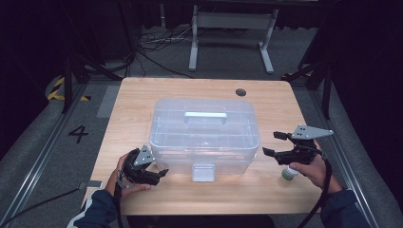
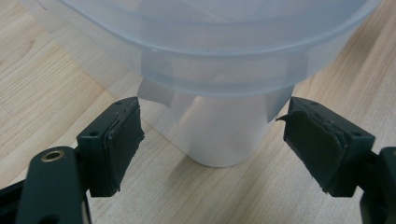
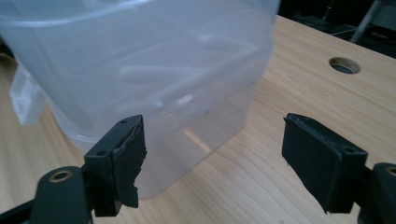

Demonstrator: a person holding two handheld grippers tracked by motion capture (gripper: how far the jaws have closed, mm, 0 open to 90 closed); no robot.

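Clear box [image 1: 204,135] sits between left gripper [image 1: 159,174] and right gripper [image 1: 272,144]; both gape.

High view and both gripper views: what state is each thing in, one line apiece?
Clear plastic box: upright on the table, lid on, handle lying flat.
Front latch: hanging down over the front wall.
Left gripper: open, apart from the box.
Right gripper: open, beside the box, not touching.
Small white bottle: standing under the right hand, capped.

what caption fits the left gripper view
Open left claw faces a corner of the clear lidded box on the wooden table.
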